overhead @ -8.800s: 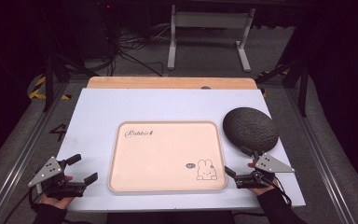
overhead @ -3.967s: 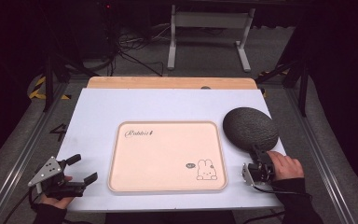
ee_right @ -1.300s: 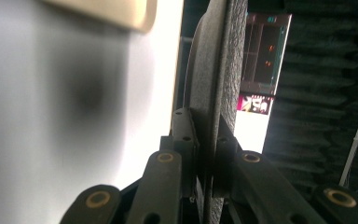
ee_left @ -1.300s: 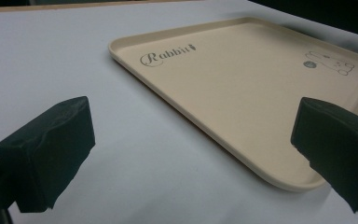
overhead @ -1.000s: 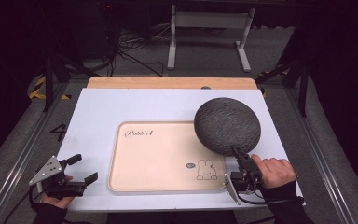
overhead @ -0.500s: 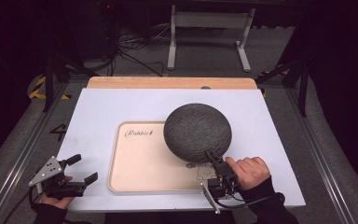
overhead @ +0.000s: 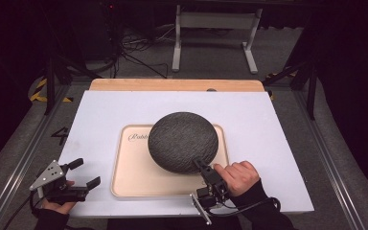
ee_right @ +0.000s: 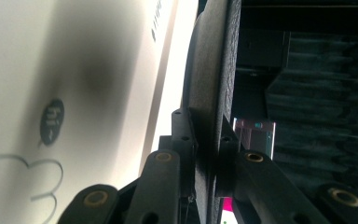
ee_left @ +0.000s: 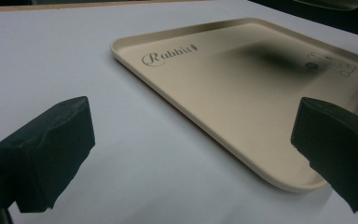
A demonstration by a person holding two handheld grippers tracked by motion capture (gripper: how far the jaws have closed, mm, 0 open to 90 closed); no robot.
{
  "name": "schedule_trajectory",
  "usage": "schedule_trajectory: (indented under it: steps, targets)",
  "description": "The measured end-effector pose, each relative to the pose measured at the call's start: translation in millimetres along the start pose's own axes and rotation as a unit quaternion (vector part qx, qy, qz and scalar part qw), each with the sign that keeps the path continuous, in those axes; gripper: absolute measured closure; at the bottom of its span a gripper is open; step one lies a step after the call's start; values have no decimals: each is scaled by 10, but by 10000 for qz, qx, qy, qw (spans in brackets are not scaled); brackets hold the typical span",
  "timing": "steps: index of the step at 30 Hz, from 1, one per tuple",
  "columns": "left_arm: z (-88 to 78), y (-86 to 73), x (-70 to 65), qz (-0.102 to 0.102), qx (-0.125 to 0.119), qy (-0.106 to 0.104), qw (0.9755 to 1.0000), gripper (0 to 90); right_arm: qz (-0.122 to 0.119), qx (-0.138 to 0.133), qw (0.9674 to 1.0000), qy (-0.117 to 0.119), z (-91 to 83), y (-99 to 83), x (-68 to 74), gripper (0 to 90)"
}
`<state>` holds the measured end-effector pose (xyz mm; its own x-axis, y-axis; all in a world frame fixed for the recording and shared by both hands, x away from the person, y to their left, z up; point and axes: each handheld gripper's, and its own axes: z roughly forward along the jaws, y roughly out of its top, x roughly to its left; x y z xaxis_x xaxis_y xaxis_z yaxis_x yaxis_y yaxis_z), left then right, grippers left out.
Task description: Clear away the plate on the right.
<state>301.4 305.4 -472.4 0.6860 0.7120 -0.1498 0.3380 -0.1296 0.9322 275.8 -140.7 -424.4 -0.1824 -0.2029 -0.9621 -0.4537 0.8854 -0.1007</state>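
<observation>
Dark grey felt disc point(overhead: 183, 141) hanging above beige tray point(overhead: 129, 179) at desk point(overhead: 268, 129) centre, rim being pinched between clamped jaws of right hand-held gripper point(overhead: 200, 167). Lying idle near desk's front left corner, just beside tray: left hand-held gripper point(overhead: 84, 172), gaping wide, gripping nothing.

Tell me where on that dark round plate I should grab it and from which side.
Take the dark round plate by its thin rim, on the edge nearest the person, coming in level. It is flat and wide, so only the edge fits between jaws. The right gripper is shut on that rim there, holding it above the beige tray.
</observation>
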Motion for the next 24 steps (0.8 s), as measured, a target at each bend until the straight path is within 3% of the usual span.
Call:
schedule_trajectory:
  steps: [11, 24]
  targets:
    - [0, 0, 0, 10, 6, -7, 10000, 3, 37, -263, 9995, 195, 120, 192, 45, 841]
    - [0, 0, -1, 22, 11, -13, 10000, 3, -10, -358, 9970, 693, 289, 296, 242, 839]
